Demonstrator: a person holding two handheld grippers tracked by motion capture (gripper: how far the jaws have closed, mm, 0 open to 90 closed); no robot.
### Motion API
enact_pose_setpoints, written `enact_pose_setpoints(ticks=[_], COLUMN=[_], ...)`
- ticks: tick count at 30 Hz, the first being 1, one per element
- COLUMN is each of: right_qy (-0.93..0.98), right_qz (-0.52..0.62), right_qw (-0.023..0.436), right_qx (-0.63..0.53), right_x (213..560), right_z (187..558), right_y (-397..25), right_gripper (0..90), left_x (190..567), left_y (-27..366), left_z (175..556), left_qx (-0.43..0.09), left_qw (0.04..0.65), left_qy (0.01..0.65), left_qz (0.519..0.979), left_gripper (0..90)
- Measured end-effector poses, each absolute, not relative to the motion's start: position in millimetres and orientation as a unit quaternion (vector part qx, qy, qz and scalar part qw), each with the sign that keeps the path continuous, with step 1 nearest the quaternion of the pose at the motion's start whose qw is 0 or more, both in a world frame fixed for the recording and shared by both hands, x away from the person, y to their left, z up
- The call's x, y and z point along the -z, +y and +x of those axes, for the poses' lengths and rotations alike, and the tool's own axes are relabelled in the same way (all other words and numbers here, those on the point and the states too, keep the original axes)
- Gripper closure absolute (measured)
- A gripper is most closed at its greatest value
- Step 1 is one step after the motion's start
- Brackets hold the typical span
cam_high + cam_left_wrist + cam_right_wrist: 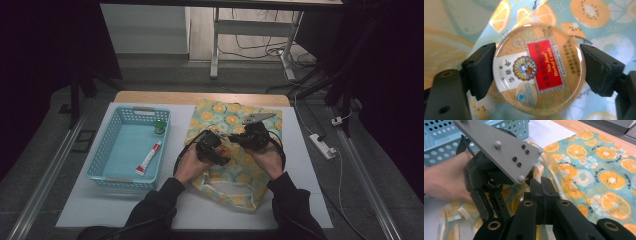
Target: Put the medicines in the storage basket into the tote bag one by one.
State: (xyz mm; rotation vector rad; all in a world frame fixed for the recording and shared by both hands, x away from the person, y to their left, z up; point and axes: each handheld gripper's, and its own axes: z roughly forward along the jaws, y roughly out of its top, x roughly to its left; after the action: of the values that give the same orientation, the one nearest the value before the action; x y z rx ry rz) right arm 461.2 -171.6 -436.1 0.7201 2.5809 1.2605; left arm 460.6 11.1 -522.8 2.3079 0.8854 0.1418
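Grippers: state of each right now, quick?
Left gripper: shut on the round candy tin.
Right gripper: shut, apparently pinching the fruit-print bag.

To my left on the white surface (310, 165) I saw a light blue basket (111, 150). Inside it lay a white tube with a red cap (149, 158) near its right wall, and a small green-lidded jar (159, 126) stood in its far right corner.
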Motion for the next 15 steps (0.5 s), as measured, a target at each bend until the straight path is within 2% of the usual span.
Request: enact_pose_setpoints(ticks=[15], right_qy=[0.863], right_qz=[0.241], right_qw=[0.091], right_qx=[-0.435], right_x=[431.7], right_z=[459.4], right_y=[-173.4], right_gripper=[90.0], left_x=[490.4], left_y=[26.0], left_z=[438.3], left_qx=[-0.035], left_qw=[0.359], left_qy=[0.329], left_qz=[0.873], left_gripper=[5.7])
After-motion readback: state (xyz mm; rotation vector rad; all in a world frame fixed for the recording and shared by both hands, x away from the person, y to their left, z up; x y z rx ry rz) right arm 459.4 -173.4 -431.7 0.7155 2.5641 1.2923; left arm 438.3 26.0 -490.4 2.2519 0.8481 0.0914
